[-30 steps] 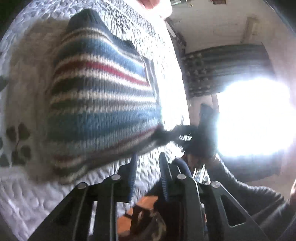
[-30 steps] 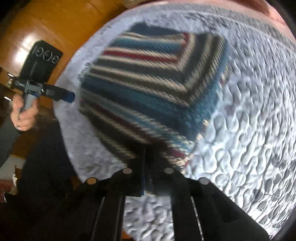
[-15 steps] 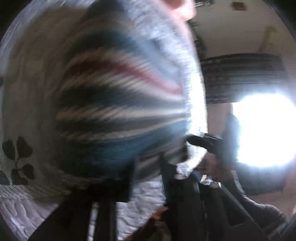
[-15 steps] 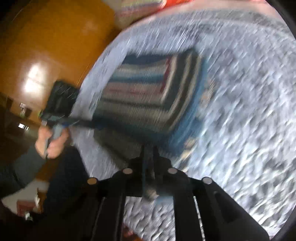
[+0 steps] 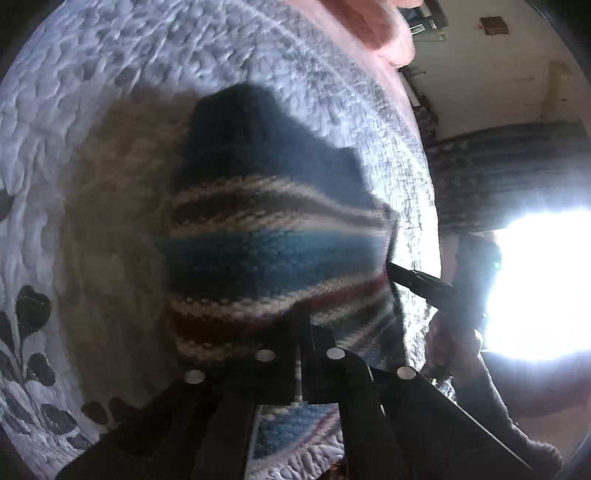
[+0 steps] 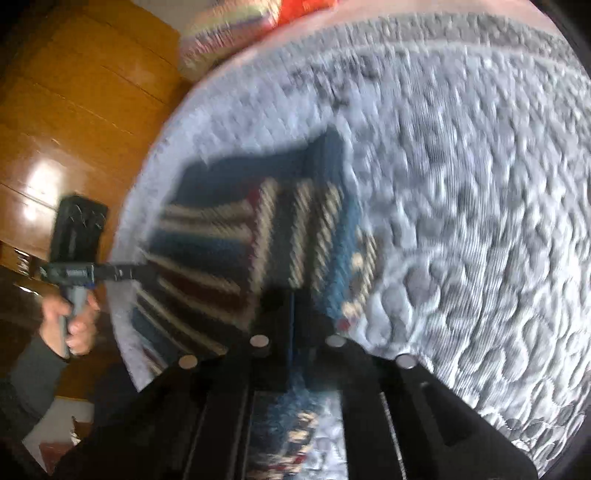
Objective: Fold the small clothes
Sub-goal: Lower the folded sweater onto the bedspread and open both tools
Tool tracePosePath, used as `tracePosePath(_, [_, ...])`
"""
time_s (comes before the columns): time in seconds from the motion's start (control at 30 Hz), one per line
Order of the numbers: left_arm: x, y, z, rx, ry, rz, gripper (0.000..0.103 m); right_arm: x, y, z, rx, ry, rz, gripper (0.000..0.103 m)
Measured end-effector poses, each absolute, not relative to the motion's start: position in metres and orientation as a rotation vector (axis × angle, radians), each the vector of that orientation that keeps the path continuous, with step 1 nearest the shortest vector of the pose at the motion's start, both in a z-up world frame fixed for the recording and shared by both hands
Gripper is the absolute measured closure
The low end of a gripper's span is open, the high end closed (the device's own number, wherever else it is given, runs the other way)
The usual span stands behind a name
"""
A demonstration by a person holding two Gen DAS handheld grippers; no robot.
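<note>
A small knitted garment (image 5: pixel 266 254), striped in blue, cream, dark grey and red, is held over a white quilted bedspread (image 5: pixel 92 74) and casts a shadow on it. My left gripper (image 5: pixel 301 332) is shut on its near edge. The right gripper's fingers (image 5: pixel 417 280) pinch the garment's right edge. In the blurred right wrist view the garment (image 6: pixel 229 240) shows a fold with crossing stripes. There my right gripper (image 6: pixel 291 306) is shut on its near edge. A hand (image 6: pixel 70 328) holds the left gripper (image 6: pixel 122 272), which meets the garment's left edge.
The bedspread has a dark leaf print (image 5: pixel 29 325) at the left. Pink cloth (image 5: pixel 384 33) lies at its far edge. A bright window (image 5: pixel 539 288) glares at the right. A wooden wall (image 6: pixel 74 122) borders the bed, with a colourful folded pile (image 6: pixel 229 33) beyond.
My left gripper, open beside the garment a second ago, has shut on its near edge. Both grippers have swung the garment up and forward over the bedspread.
</note>
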State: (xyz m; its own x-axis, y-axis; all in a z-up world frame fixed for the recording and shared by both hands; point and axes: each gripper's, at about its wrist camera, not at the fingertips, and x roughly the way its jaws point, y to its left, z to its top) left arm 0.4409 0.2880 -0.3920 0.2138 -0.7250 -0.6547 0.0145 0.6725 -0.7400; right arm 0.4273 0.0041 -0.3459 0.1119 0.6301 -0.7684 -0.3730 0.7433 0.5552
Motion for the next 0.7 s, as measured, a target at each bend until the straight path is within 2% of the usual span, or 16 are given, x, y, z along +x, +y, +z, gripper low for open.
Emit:
tracePosePath(0.1, [0.447,0.295,-0.367,-0.686,1.191,-0.607,0.078,0.44,0.002,-0.325,0.291,1.193,0.742,0.097])
tracePosePath(0.2, [0.461,0.3,-0.38,-0.664,1.227,-0.549,0.077,0.458,0.014,-0.337,0.284,1.23,0.717,0.097])
tracePosePath(0.27, [0.468,0.295,-0.396,-0.64,1.268,-0.515,0.081,0.465,0.024,-0.355,0.239,1.282,0.673,0.103])
tracePosePath(0.33, [0.471,0.292,-0.399,-0.605,1.282,-0.489,0.097,0.469,0.023,-0.373,0.242,1.309,0.654,0.103])
tracePosePath(0.4, [0.471,0.291,-0.403,-0.599,1.294,-0.47,0.101,0.468,0.021,-0.371,0.258,1.309,0.651,0.103])
tracePosePath(0.47, [0.462,0.289,-0.385,-0.596,1.251,-0.5,0.094,0.457,0.017,-0.359,0.252,1.285,0.663,0.098])
tracePosePath(0.5, [0.457,0.29,-0.377,-0.602,1.233,-0.52,0.081,0.447,0.014,-0.35,0.252,1.27,0.68,0.097])
tracePosePath(0.57, [0.435,0.287,-0.358,-0.59,1.208,-0.59,0.08,0.426,0.012,-0.336,0.234,1.251,0.727,0.097])
tracePosePath(0.67, [0.41,0.272,-0.366,-0.503,1.265,-0.607,0.08,0.392,0.013,-0.338,0.171,1.275,0.769,0.096])
tracePosePath(0.7, [0.407,0.268,-0.376,-0.453,1.301,-0.565,0.08,0.387,0.016,-0.352,0.122,1.303,0.735,0.102])
